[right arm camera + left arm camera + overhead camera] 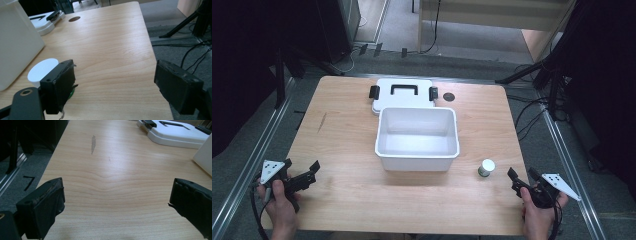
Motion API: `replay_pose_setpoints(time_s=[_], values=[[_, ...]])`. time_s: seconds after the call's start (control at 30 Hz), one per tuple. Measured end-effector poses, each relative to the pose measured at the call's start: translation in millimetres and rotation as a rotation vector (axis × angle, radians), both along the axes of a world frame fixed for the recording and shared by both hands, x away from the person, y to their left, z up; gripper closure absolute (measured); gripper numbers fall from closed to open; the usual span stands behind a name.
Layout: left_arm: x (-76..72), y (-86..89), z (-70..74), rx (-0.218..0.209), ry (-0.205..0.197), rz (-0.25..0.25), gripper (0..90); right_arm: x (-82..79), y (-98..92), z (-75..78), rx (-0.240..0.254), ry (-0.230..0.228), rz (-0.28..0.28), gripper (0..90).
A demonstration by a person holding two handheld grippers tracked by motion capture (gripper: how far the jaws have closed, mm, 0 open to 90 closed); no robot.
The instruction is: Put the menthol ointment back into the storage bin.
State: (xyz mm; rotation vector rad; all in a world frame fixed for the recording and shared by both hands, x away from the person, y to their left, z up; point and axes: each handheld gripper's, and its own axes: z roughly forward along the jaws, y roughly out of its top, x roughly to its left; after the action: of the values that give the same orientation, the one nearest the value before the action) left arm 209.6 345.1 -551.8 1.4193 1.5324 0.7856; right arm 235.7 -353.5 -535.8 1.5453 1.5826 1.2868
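An open white plastic bin (pixel 417 161) stands in the middle of the wooden table (pixel 347 145). Its white lid (pixel 402 102), with a black handle and black latches, lies flat just behind it. A small jar with a white cap (pixel 486 167) stands to the right of the bin's front corner. My left gripper (pixel 303 169) rests open near the front left corner, with bare wood between its jaws (pixel 117 187). Held at the front right, my right gripper (pixel 522 175) is open. The jar (pixel 41 70) sits just outside its left jaw, and nothing lies between the jaws (pixel 115 66).
A dark round hole (pixel 449 96) marks the table to the right of the lid. A grey smear (pixel 93 143) shows on the wood at the left. Metal rails, cables and tripod legs (pixel 557 90) surround the table on the grey floor.
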Motion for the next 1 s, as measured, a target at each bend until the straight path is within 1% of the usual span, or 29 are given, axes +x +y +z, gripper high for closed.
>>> replay_pose_setpoints(time_s=[0.03,0.07,0.13,0.17,0.23,0.27,0.3,0.33,0.37,0.4,0.43,0.47,0.5,0.53,0.57,0.6,0.63,0.7,0.73,0.8,0.83,0.87,0.9,0.93,0.97,1.0], values=[[0.0,0.0,0.0,0.0,0.0,0.0,0.3,-0.8,1.3,1.0,-0.023,-0.005,0.002,18.9],[0.3,0.0,0.2,0.0,0.005,-0.001,0.3,-0.8,1.3,1.0,-0.023,-0.005,0.002,18.9],[0.5,0.3,0.2,0.0,0.007,-0.005,0.3,-2.6,5.2,3.5,-0.071,0.006,0.008,19.4],[0.7,0.5,0.1,-0.001,0.007,-0.006,0.3,-2.8,6.6,4.6,-0.08,0.011,0.01,19.5],[1.0,0.9,-0.1,-0.004,0.007,-0.007,0.3,-2.1,10.3,7.7,-0.112,0.044,0.006,20.6],[0.9,0.9,-0.1,-0.005,0.006,-0.006,0.3,-0.8,14.4,11.4,-0.146,0.076,0.003,21.8],[0.5,1.1,0.0,-0.005,0.01,-0.009,0.3,0.1,16.4,13.9,-0.162,0.087,0.017,22.0],[0.5,1.1,0.0,-0.005,0.01,-0.009,0.3,0.1,16.4,13.9,-0.162,0.087,0.017,22.0],[0.9,0.7,0.0,-0.001,0.013,-0.011,0.3,1.9,21.3,20.1,-0.21,0.123,0.034,22.1],[0.9,0.7,0.0,-0.001,0.013,-0.011,0.3,1.9,21.3,20.1,-0.21,0.123,0.034,22.1],[1.2,0.3,0.0,-0.003,0.016,-0.012,0.3,4.9,26.2,26.4,-0.253,0.172,0.068,22.4],[1.5,0.1,0.0,-0.001,0.018,-0.013,0.3,4.9,26.2,26.4,-0.253,0.172,0.068,22.4],[2.2,-0.3,-0.1,-0.001,0.018,-0.017,0.3,5.7,27.9,28.2,-0.272,0.188,0.075,22.7],[2.4,-0.5,-0.1,0.002,0.019,-0.022,0.3,7.0,30.5,31.1,-0.298,0.218,0.089,23.8],[2.6,-1.2,0.1,0.008,0.022,-0.022,0.3,9.9,34.5,34.9,-0.32,0.274,0.114,24.3],[2.6,-1.2,0.1,0.008,0.022,-0.022,0.3,9.9,34.5,34.9,-0.32,0.274,0.114,24.3],[2.7,-1.3,0.1,0.01,0.024,-0.023,0.3,11.0,36.4,36.3,-0.324,0.294,0.124,24.6],[3.0,-1.2,0.1,0.007,0.026,-0.026,0.3,14.8,41.7,39.0,-0.34,0.356,0.158,24.7],[3.2,-1.0,0.0,0.005,0.027,-0.028,0.3,16.7,45.3,39.8,-0.359,0.387,0.175,24.4],[3.8,-0.5,-0.1,-0.001,0.034,-0.031,0.3,21.4,54.7,41.3,-0.417,0.458,0.214,21.8],[4.0,-0.3,-0.2,-0.005,0.034,-0.035,0.3,23.0,57.8,41.8,-0.438,0.476,0.229,21.2],[4.0,0.0,-0.1,-0.006,0.037,-0.038,0.3,27.5,67.1,43.7,-0.484,0.535,0.266,20.9],[4.1,-0.1,-0.1,-0.007,0.037,-0.038,0.3,29.6,70.5,44.6,-0.502,0.563,0.283,20.6],[4.1,-0.1,-0.1,-0.007,0.037,-0.038,0.3,29.6,70.5,44.6,-0.502,0.563,0.283,20.6],[4.3,-0.2,-0.1,-0.005,0.04,-0.04,0.3,31.3,72.8,45.2,-0.515,0.587,0.294,20.2],[4.5,-0.1,-0.1,-0.002,0.041,-0.043,0.3,34.0,76.6,46.0,-0.525,0.632,0.303,19.3]])
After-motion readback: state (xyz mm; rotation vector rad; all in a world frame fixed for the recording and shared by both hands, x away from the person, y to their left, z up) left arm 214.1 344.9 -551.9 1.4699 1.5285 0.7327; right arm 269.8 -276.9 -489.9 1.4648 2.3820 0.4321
